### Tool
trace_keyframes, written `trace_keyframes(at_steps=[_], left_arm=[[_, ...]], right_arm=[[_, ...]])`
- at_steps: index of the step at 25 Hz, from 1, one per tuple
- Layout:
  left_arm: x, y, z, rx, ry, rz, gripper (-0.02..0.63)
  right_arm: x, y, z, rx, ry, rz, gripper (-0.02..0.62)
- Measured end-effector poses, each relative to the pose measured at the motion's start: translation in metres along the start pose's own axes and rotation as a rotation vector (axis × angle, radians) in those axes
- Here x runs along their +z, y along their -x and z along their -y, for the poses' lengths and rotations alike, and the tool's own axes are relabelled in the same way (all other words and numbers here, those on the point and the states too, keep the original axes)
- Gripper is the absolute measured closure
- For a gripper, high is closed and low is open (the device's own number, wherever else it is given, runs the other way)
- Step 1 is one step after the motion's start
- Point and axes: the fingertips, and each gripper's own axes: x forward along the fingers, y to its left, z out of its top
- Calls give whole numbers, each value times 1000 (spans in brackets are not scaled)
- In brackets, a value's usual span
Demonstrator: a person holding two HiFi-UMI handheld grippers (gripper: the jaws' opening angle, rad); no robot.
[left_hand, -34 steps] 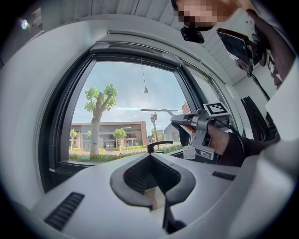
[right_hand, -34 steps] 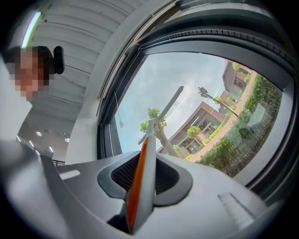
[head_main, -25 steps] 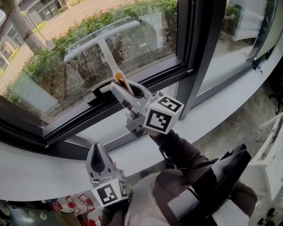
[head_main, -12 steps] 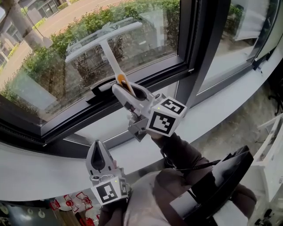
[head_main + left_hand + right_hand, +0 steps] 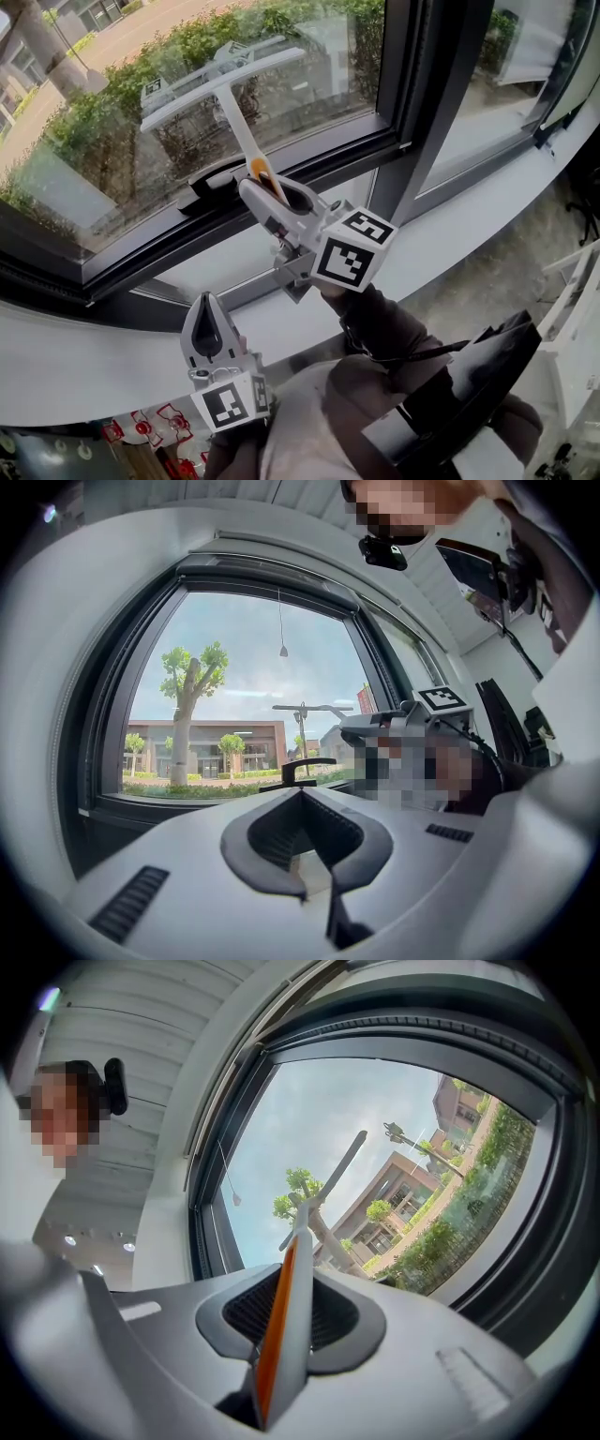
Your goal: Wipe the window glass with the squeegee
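Note:
A white squeegee (image 5: 234,108) with an orange strip on its handle (image 5: 286,1302) rests its blade against the window glass (image 5: 122,131), high on the left pane. My right gripper (image 5: 267,192) is shut on the handle's lower end, just above the sill frame. The blade (image 5: 328,1185) shows as a thin bar against the sky in the right gripper view. My left gripper (image 5: 206,328) hovers lower, over the white sill, shut with nothing in it. From the left gripper view the squeegee (image 5: 305,708) and right gripper (image 5: 412,719) appear ahead at the right.
A black window handle (image 5: 214,180) sits on the lower frame just left of the right gripper. A dark vertical mullion (image 5: 427,103) divides this pane from the one at the right. The white sill (image 5: 84,361) runs along below. Red items (image 5: 155,422) lie at the bottom left.
The squeegee and right gripper have crept slightly up and right along the glass. The left gripper has stayed almost still.

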Motion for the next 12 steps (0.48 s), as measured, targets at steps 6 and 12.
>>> trace_keyframes(at_steps=[6, 12], left_arm=[[-1, 0, 1, -5, 5, 1, 606], [-1, 1, 4, -9, 3, 2, 606]], right_arm=[[-4, 2, 3, -12, -10, -10, 526], [-10, 6, 6, -23, -18, -19, 526]])
